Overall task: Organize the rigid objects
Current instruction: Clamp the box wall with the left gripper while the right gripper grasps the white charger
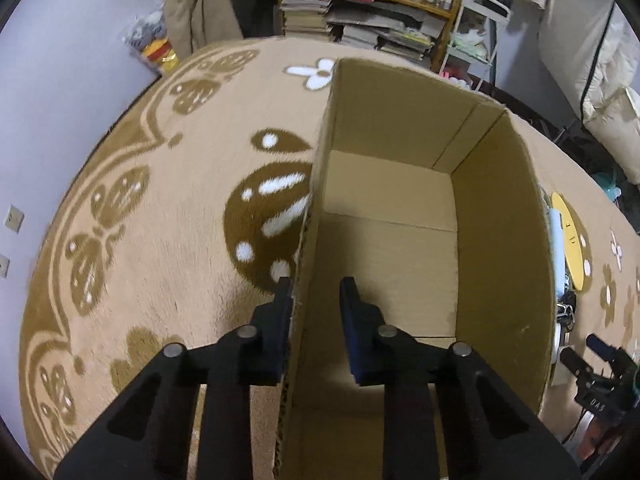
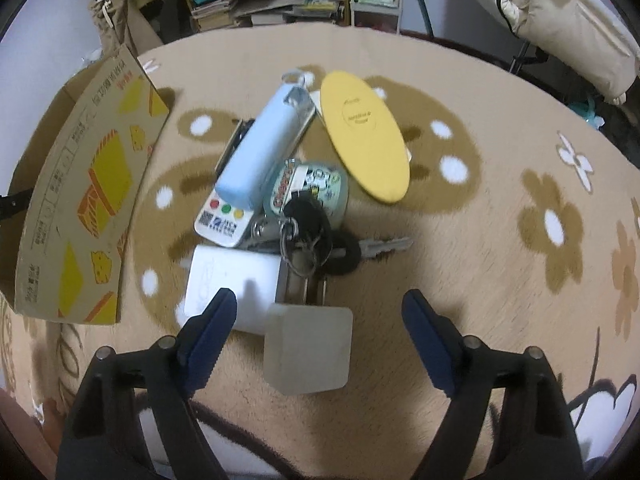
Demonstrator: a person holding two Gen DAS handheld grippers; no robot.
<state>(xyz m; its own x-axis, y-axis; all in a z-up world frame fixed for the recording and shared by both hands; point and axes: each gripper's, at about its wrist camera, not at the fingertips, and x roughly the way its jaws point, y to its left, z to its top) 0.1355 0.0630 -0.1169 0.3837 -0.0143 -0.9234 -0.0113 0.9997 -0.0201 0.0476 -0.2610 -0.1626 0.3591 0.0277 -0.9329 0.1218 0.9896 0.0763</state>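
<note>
My left gripper [image 1: 316, 296] straddles the left wall of an empty cardboard box [image 1: 500, 240], its jaws a little apart; the left finger touches the wall, the right one stands off it. My right gripper [image 2: 318, 312] is open and empty above a pile on the rug: a pale grey cube [image 2: 308, 350] between the fingertips, a white block [image 2: 228, 280], a light blue case [image 2: 264, 148], a yellow disc [image 2: 364, 136], a round tin [image 2: 320, 184], a remote card [image 2: 224, 220] and keys [image 2: 344, 250].
The box [image 2: 80, 200] stands left of the pile in the right wrist view. The yellow disc [image 1: 572, 240] and my right gripper [image 1: 600, 364] show beyond the box's right wall. Shelves with books [image 1: 360, 28] stand behind the patterned rug [image 1: 160, 200].
</note>
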